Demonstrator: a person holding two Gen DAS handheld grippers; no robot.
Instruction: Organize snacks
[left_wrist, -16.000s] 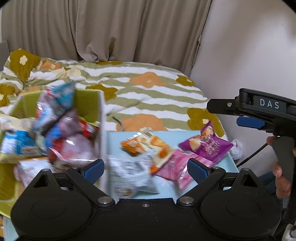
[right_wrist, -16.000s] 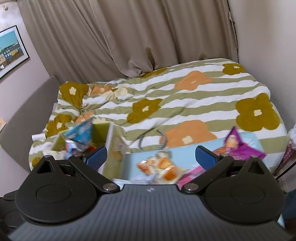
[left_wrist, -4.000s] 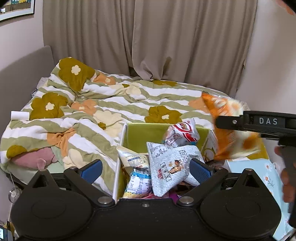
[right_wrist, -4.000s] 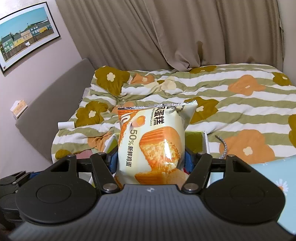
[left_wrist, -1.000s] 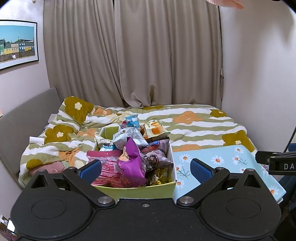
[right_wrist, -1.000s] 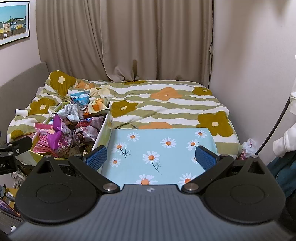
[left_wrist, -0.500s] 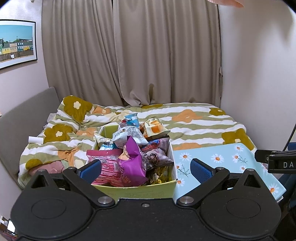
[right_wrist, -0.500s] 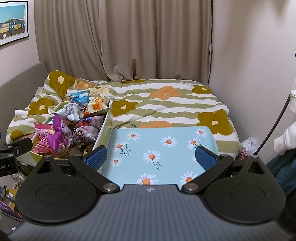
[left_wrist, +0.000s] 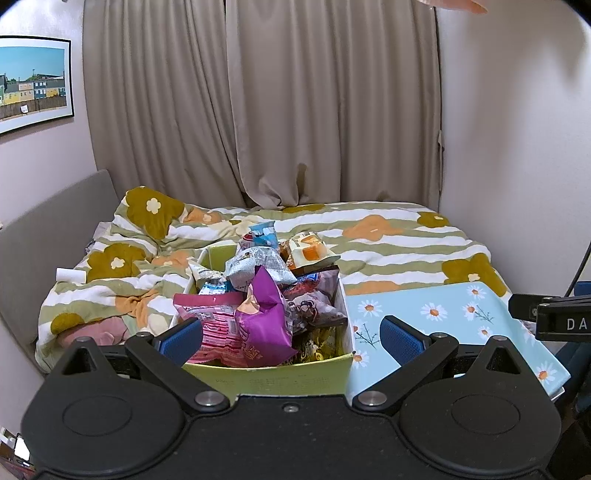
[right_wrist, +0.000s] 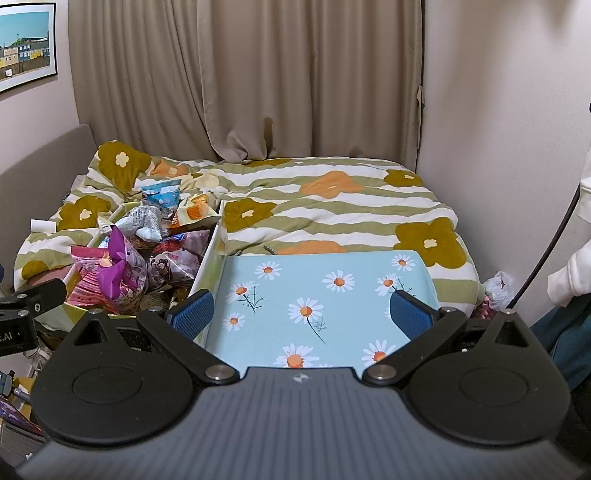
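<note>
right claw (right_wrist: 300, 309): spread, empty | daisy table (right_wrist: 332, 295): bare | snack box (right_wrist: 207, 258): heaped, left

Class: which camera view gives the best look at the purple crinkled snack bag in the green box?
The left wrist view: the purple crinkled snack bag sits near and central, atop the green box. The right wrist view shows it smaller, off to the left edge.

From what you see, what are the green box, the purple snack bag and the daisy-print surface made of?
Green box: looks like matte cardboard, with thin, flat walls and white cut edges. Purple snack bag: glossy plastic film, creased and catching light. Daisy-print surface: smooth, flat and pale blue; it could be a printed tabletop or a covering, the material is unclear. Both tools are open and empty.
</note>
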